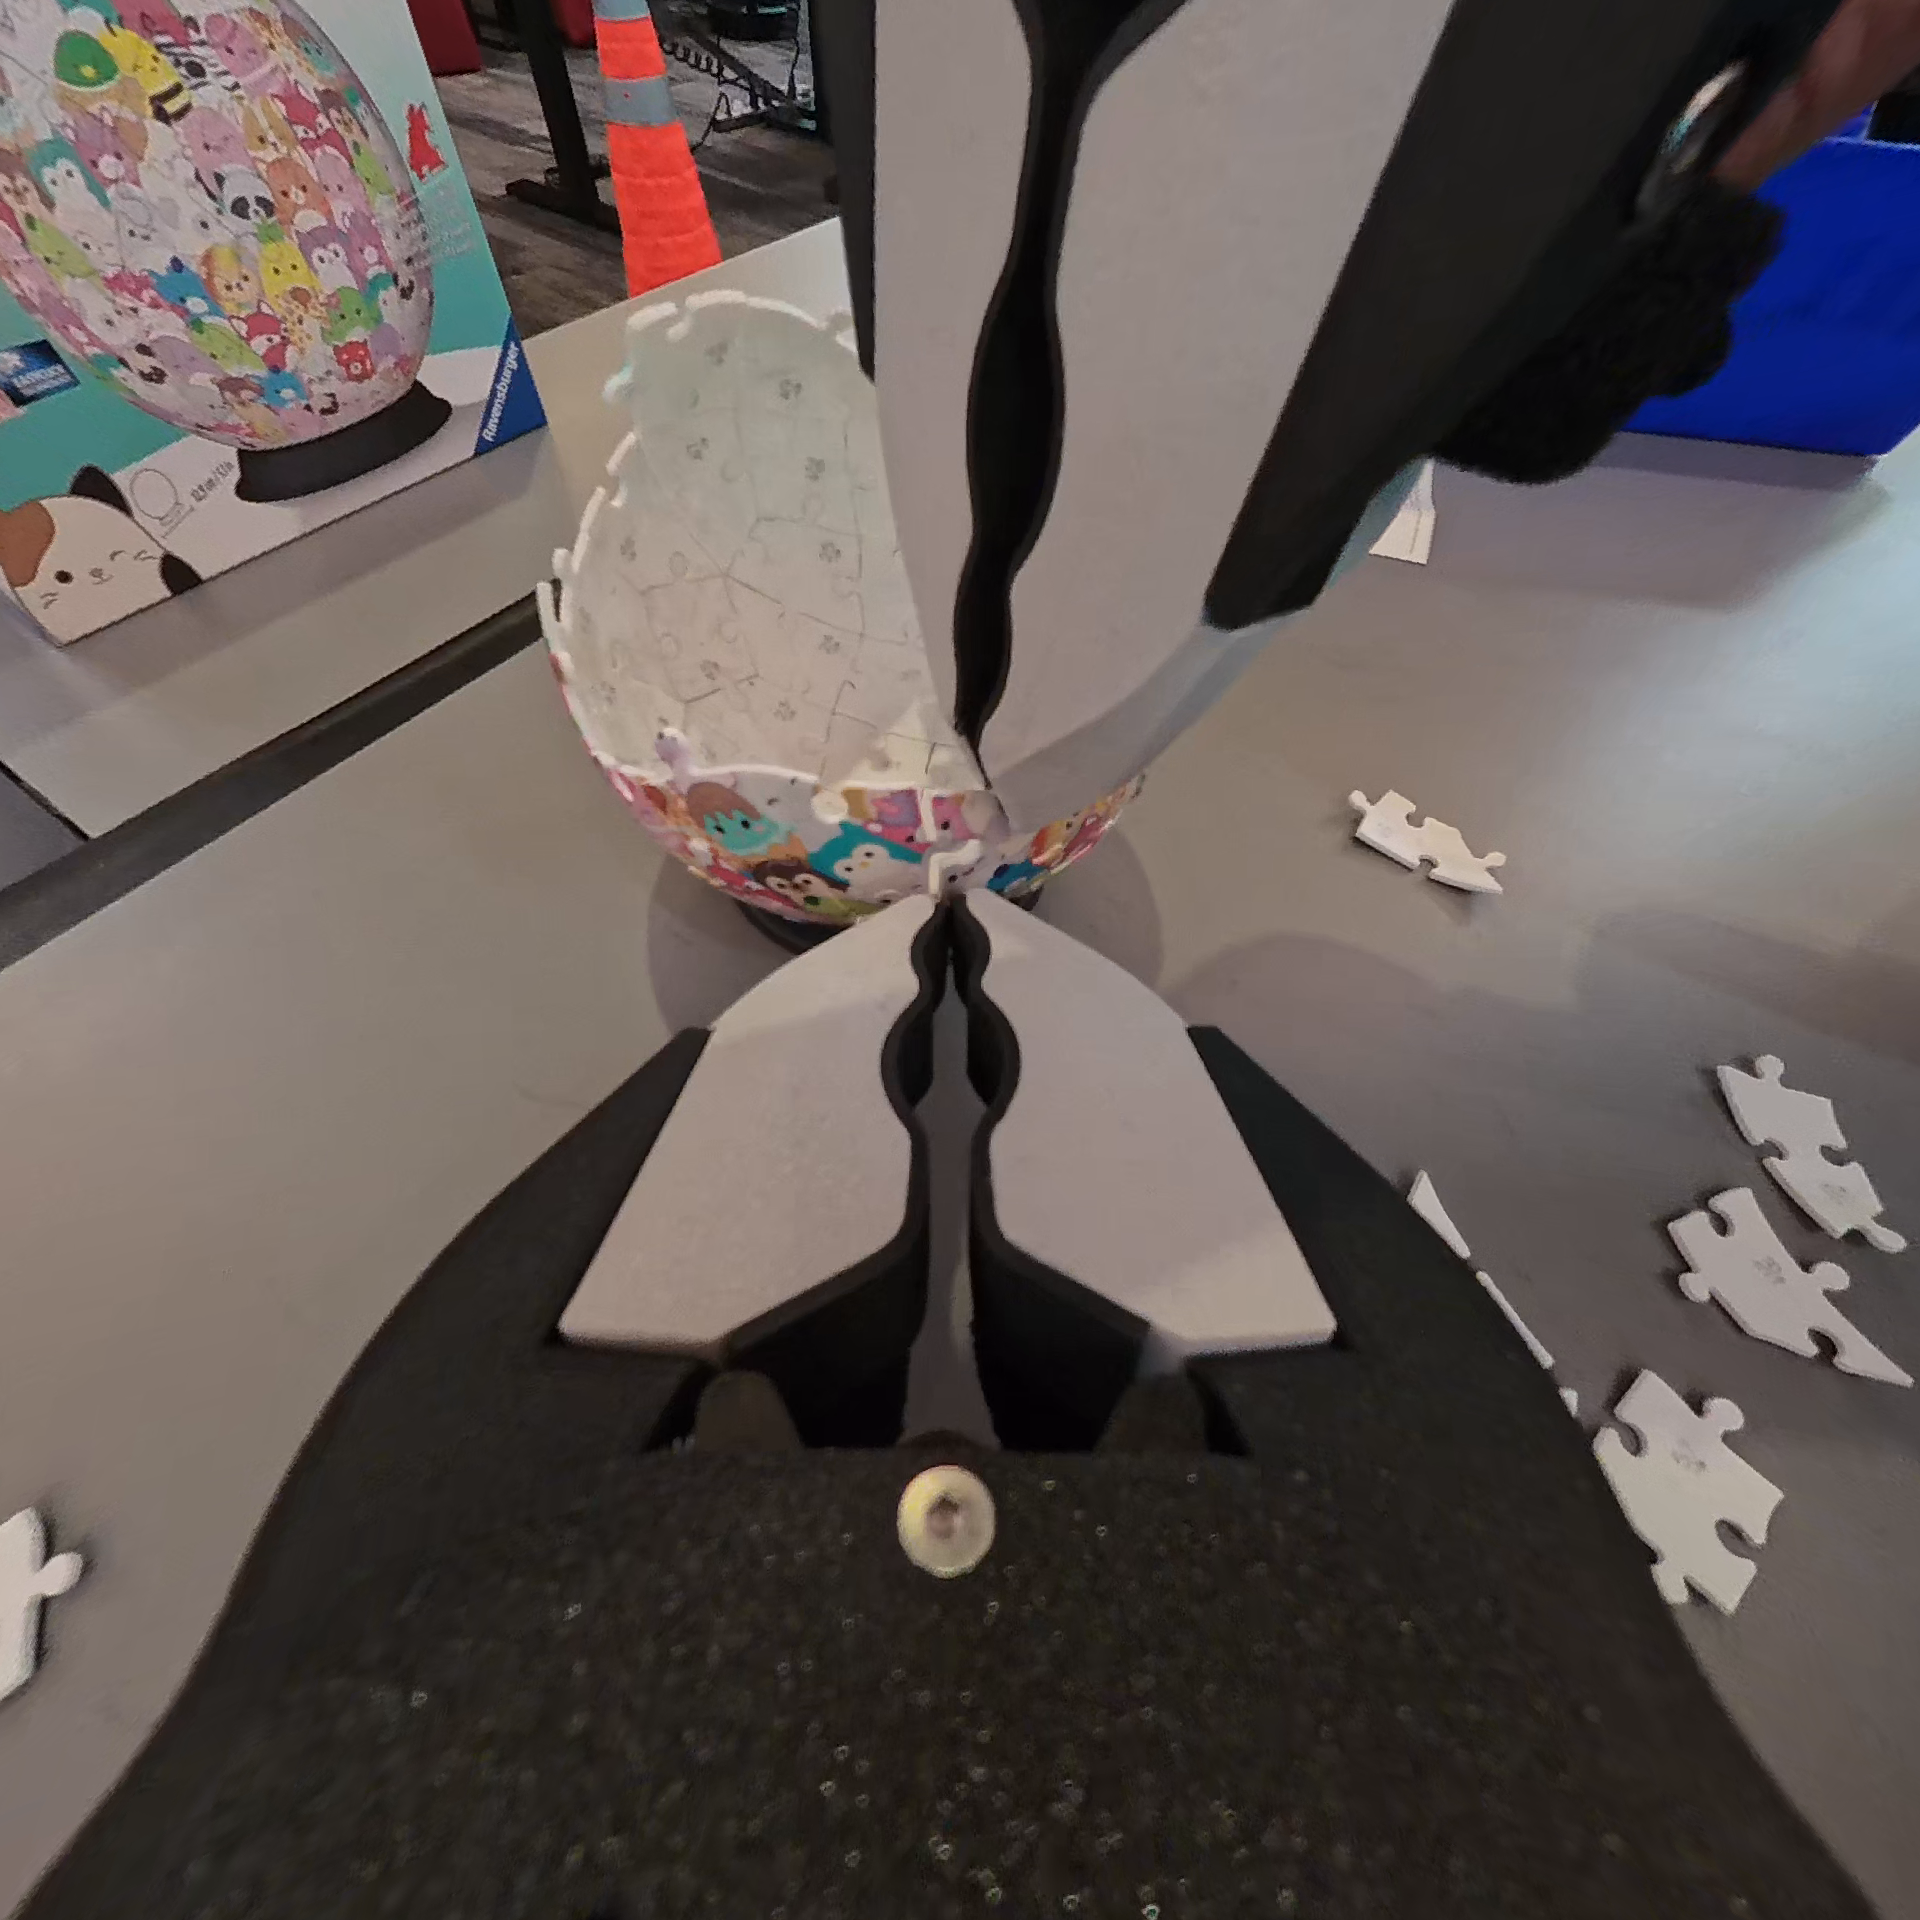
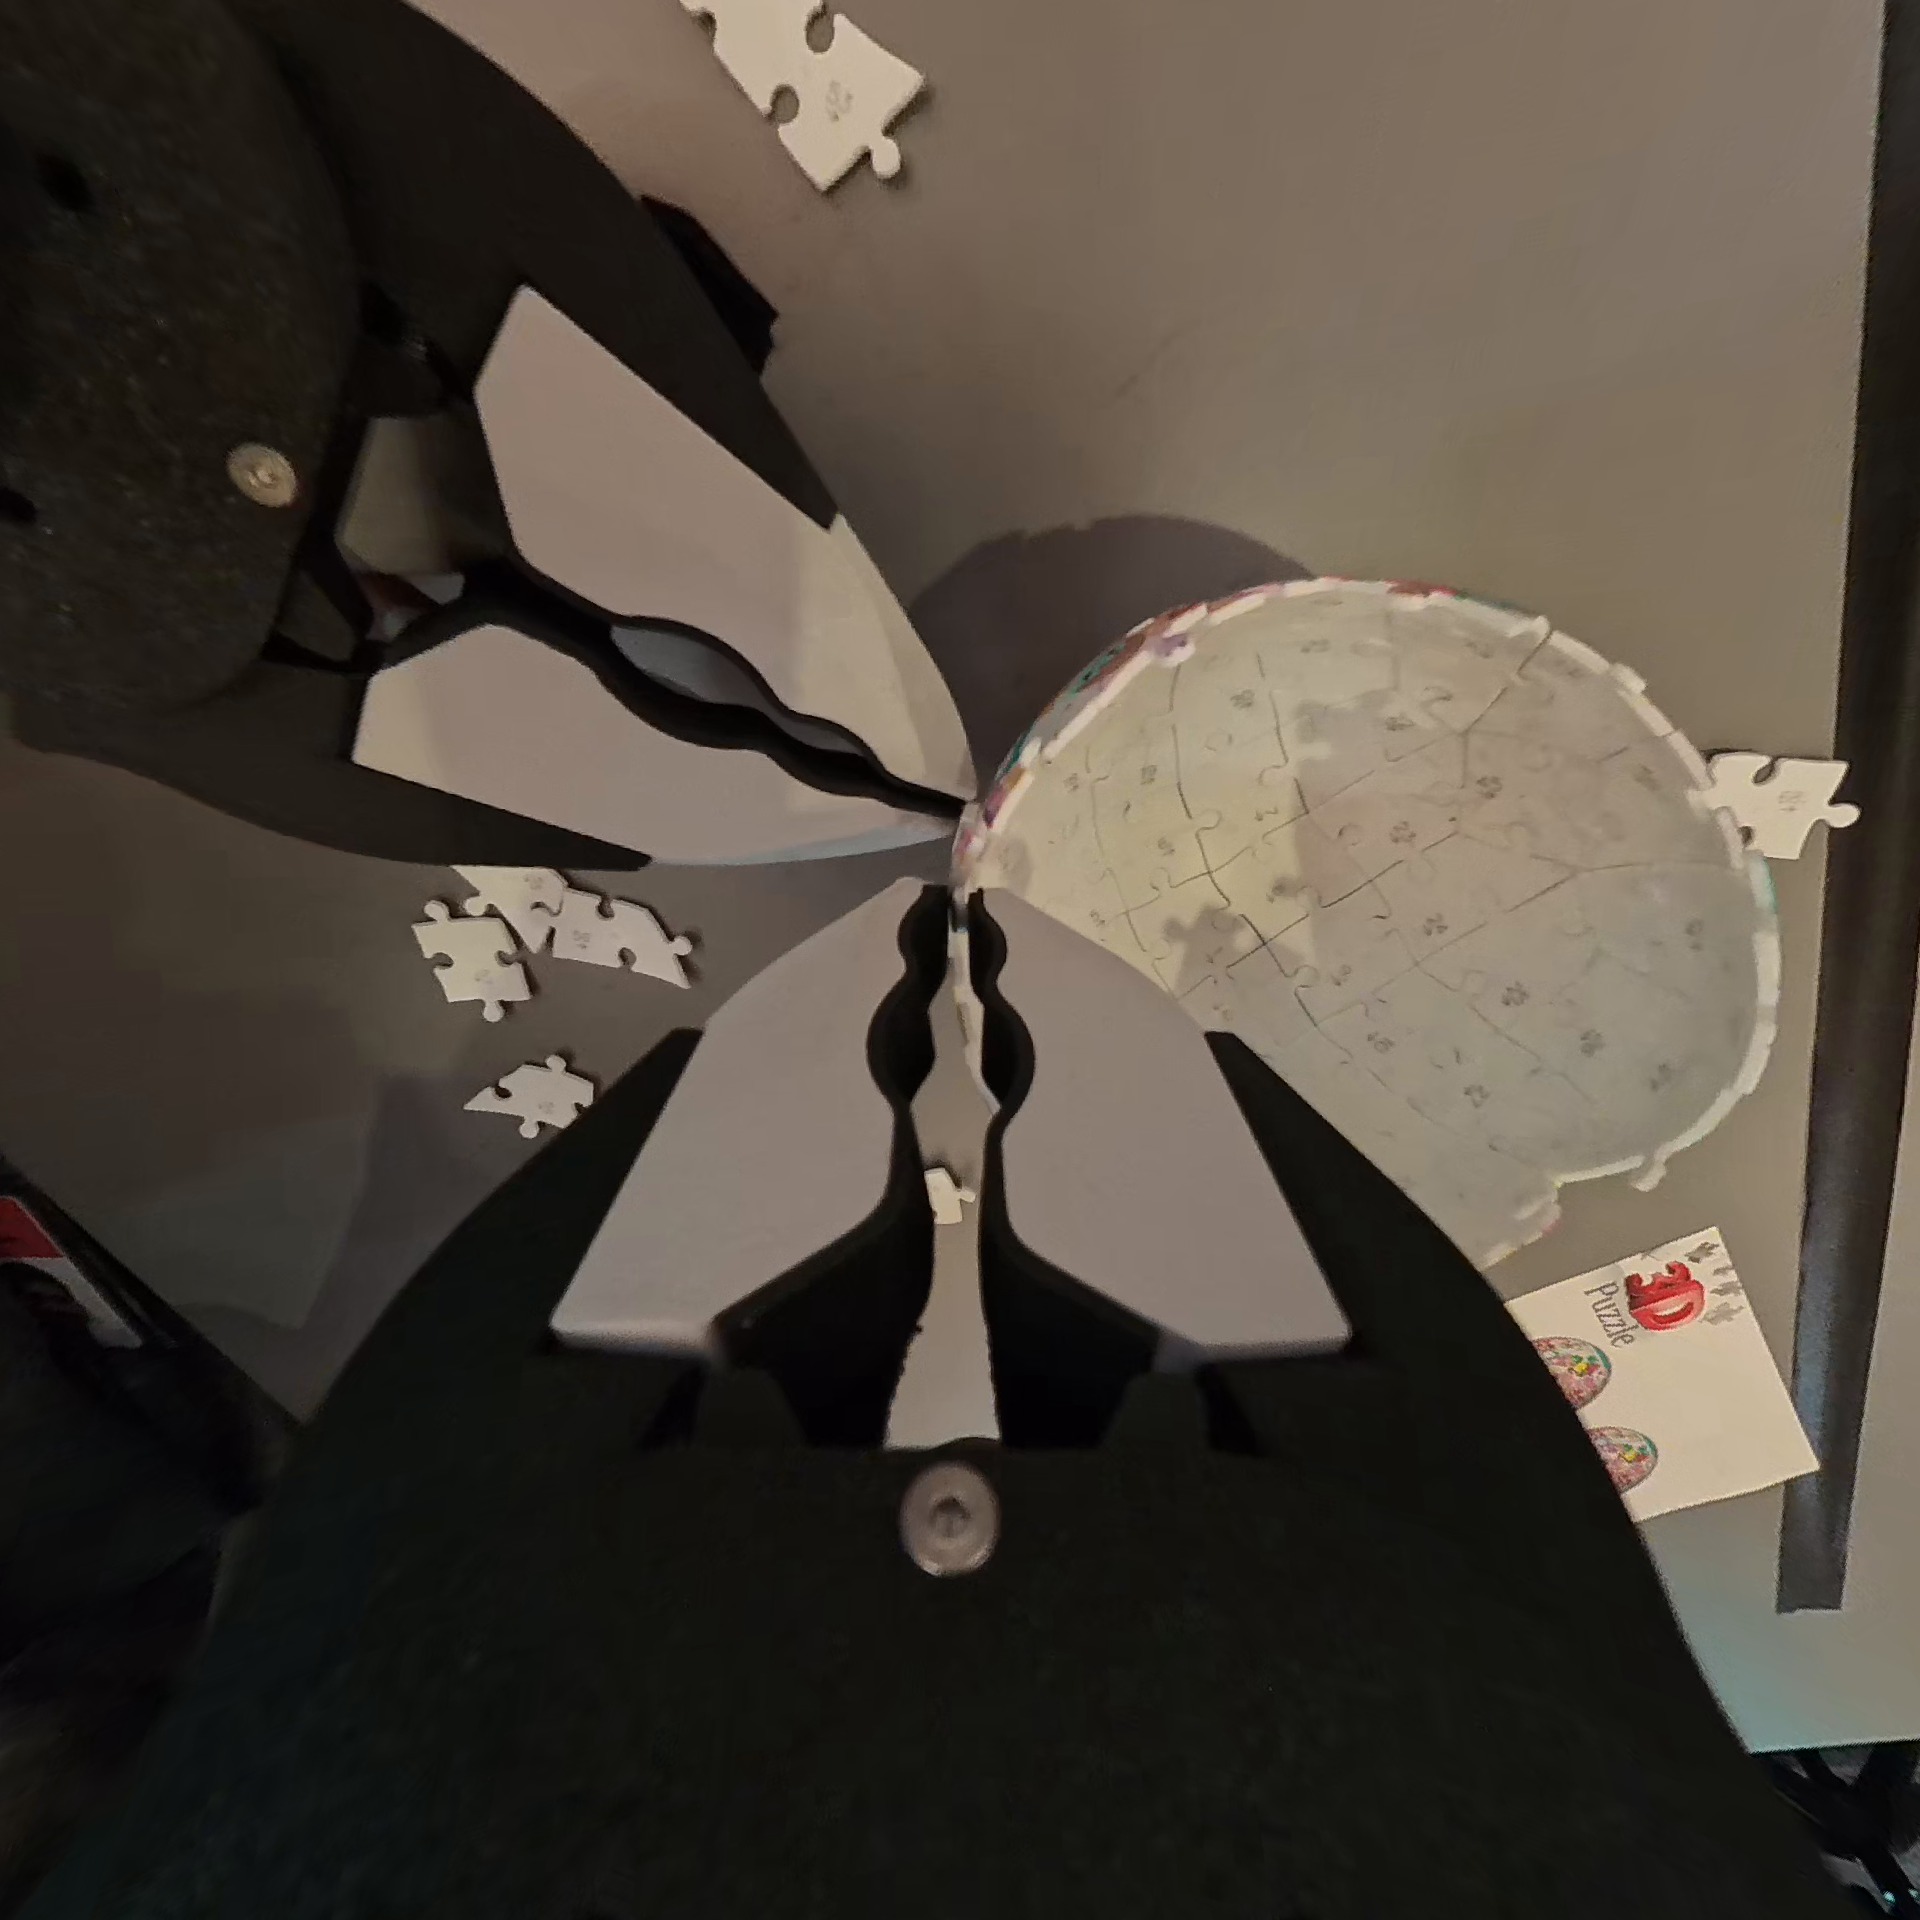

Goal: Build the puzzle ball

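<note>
On the grey table (image 1: 312,1039), the half-built puzzle ball (image 1: 748,623) is pinched at its near rim by both clenched grippers, left gripper (image 1: 951,909) and right gripper (image 2: 961,904); loose pieces (image 1: 1766,1278) are scattered right.

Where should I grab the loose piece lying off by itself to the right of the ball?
Take the loose piece across its narrow middle, coming straight down from above. It lies flat, white side up, on the grey table, apart from the puzzle ball, so only its edges offer purchase; its knobbed ends look poorer to pinch.

Grey table (image 1: 312,1039); orange traffic cone (image 1: 655,156) on dark floor (image 1: 499,94) behind
</note>
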Available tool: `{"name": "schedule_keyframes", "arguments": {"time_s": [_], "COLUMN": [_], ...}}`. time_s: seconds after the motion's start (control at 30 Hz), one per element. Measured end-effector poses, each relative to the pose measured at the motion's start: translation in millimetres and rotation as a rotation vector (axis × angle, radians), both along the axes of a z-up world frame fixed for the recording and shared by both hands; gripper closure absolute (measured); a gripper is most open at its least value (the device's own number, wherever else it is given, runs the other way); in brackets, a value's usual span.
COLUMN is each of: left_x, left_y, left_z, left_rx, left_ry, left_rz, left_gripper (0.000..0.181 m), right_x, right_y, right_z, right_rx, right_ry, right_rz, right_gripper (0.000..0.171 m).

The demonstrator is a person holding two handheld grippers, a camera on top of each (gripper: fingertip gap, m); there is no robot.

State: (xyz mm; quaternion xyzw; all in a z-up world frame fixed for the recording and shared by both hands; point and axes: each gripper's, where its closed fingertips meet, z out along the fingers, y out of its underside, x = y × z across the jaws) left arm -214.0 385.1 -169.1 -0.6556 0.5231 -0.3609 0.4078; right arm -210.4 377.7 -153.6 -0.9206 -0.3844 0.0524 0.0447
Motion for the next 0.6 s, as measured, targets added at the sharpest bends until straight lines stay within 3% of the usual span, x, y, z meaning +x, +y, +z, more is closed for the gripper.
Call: {"name": "schedule_keyframes", "arguments": {"time_s": [0.6], "left_x": [6.9], "left_y": [-5.2], "left_z": [-3.5], "left_rx": [-0.002], "left_ry": [0.019], "left_rz": [-0.034], "left_gripper": [0.181], "right_x": [2.3], "right_y": [3.9], "right_z": [0.1], "right_rx": [0.030], "right_ry": [-0.009], "right_rz": [0.016], "right_gripper": [0.167]}}
